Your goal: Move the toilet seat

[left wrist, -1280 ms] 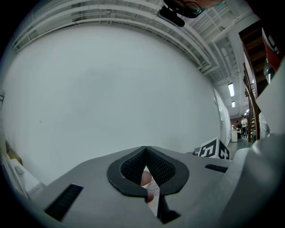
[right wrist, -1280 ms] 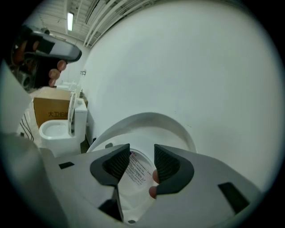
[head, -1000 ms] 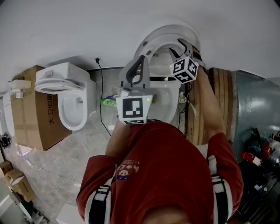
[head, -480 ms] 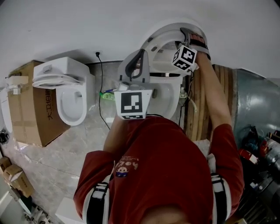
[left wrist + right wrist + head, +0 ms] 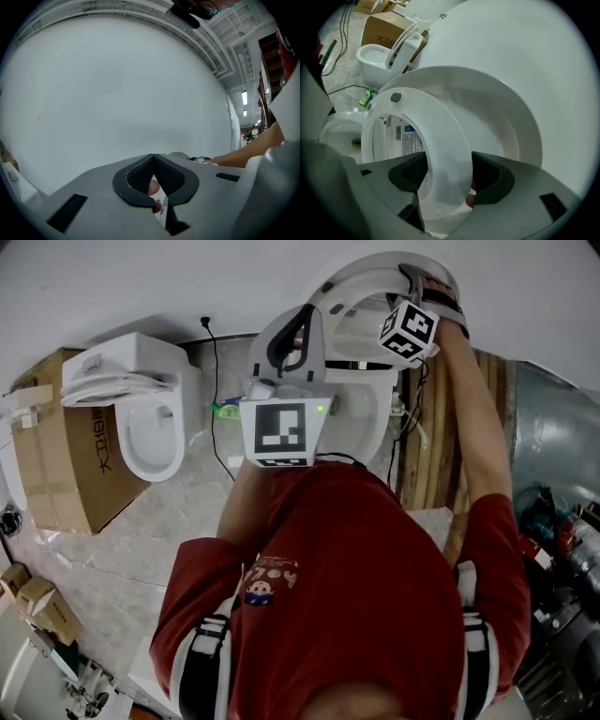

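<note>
toilet seat (image 5: pixel 443 140): white plastic ring, tipped up on edge over the bowl and standing just in front of the raised lid. Its top rim runs right through the right gripper's jaws.
right gripper (image 5: pixel 449 176): the jaws have just been opening and now stand wide apart, straddling the seat's rim. One dark pad sits at each edge of the ring. They look snug to it, but it doesn't read as a squeeze yet.
left gripper (image 5: pixel 153 157): jaws together at the tips with nothing between them. It points at the plain grey wall (image 5: pixel 117 93) and takes no part in this.
handling guess: stiff moulded plastic, light for its size, glossy and probably slippery under rubber pads. It should swing rather than lift, so it'll likely drop fast past the tipping point. A slam could crack it or chip the porcelain.
where to grab: the top of the ring, where the right jaws already sit. That's the end farthest from the pivot, and the band there is flat and narrow enough to span. Pinching across the band looks better than pinching the curved lip.
lid (image 5: pixel 506 122): bigger white shell close behind the seat. There seems to be a slim gap between them, though it's hard to be sure.
bowl (image 5: pixel 342 131): down below, open, with its drain visible.
farther off: a second toilet (image 5: pixel 377 58) on the floor, with a cardboard box (image 5: pixel 386 26) behind it.
</note>
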`<control>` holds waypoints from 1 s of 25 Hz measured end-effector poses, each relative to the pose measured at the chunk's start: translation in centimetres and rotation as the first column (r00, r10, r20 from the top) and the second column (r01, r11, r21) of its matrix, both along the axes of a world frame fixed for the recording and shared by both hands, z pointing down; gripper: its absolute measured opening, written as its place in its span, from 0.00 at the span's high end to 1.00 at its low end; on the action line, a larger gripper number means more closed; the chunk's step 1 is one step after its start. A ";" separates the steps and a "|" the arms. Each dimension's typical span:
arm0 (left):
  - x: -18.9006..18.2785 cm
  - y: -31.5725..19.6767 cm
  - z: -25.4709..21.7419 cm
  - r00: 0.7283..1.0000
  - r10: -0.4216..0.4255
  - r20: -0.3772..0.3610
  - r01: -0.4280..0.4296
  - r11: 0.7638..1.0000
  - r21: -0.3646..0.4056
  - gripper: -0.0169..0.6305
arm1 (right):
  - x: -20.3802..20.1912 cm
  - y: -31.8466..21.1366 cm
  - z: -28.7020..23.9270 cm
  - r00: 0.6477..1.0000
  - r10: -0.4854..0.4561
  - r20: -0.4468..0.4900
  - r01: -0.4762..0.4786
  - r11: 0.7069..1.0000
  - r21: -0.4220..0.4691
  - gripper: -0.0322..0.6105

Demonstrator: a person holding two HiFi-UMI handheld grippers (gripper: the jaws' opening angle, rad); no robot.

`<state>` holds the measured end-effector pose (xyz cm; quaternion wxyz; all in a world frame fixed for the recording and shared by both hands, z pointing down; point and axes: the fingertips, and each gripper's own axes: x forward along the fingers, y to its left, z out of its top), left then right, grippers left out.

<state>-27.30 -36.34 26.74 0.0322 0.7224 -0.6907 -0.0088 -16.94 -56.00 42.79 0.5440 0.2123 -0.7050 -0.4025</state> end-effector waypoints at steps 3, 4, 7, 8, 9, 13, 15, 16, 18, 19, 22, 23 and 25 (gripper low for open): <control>-0.1 0.1 0.2 1.000 0.014 -0.002 -0.014 1.000 -0.008 0.96 | -0.1 0.2 -0.2 1.000 -0.001 0.004 0.001 1.000 0.001 0.54; 0.0 0.2 0.4 1.000 0.019 -0.004 -0.019 1.000 -0.013 0.96 | -0.1 0.3 -0.3 1.000 -0.001 0.010 0.001 1.000 0.004 0.54; 0.2 0.5 1.2 0.999 0.031 -0.016 -0.031 0.999 -0.032 0.96 | 0.0 1.0 -0.4 1.000 0.002 0.013 -0.002 1.000 0.007 0.54; 0.3 0.5 1.5 0.999 0.034 -0.022 -0.034 0.999 -0.039 0.96 | 0.1 1.2 -0.5 1.000 0.003 0.007 -0.003 1.000 0.004 0.54; 0.5 0.6 1.8 0.999 0.036 -0.028 -0.037 0.998 -0.045 0.96 | 0.2 1.4 -0.6 1.000 0.002 0.003 -0.002 1.000 0.002 0.54; 1.2 0.6 2.7 0.998 0.041 -0.046 -0.044 0.997 -0.057 0.96 | 0.3 1.9 -0.6 1.000 -0.007 0.002 0.007 1.000 -0.001 0.54; 1.9 0.7 2.8 0.998 0.043 -0.043 -0.045 0.997 -0.056 0.96 | 0.5 2.1 -0.7 1.000 -0.012 0.001 0.012 1.000 -0.001 0.54; 2.2 0.9 2.6 0.998 0.042 -0.039 -0.044 0.998 -0.055 0.96 | 0.7 2.3 -0.8 1.000 -0.015 -0.001 0.015 1.000 -0.001 0.54; 2.9 1.5 2.3 0.999 0.034 -0.029 -0.036 0.998 -0.050 0.96 | 1.2 2.9 -1.0 1.000 -0.022 -0.003 0.022 1.000 0.001 0.54; 3.2 1.9 2.1 0.999 0.027 -0.024 -0.028 0.998 -0.047 0.96 | 1.4 3.3 -1.1 1.000 -0.027 -0.003 0.027 1.000 0.004 0.54; 4.0 2.9 1.9 1.000 0.000 -0.007 -0.001 0.999 -0.044 0.96 | 1.7 4.3 -1.1 0.999 -0.049 0.004 0.049 0.999 0.013 0.54; 4.3 3.2 1.8 1.000 -0.008 -0.003 0.008 0.999 -0.043 0.96 | 1.9 4.7 -1.2 0.998 -0.057 0.006 0.057 0.998 0.016 0.54; 5.1 3.8 1.6 1.000 -0.023 0.008 0.023 0.999 -0.041 0.96 | 2.3 5.5 -1.3 0.997 -0.073 0.009 0.072 0.997 0.016 0.54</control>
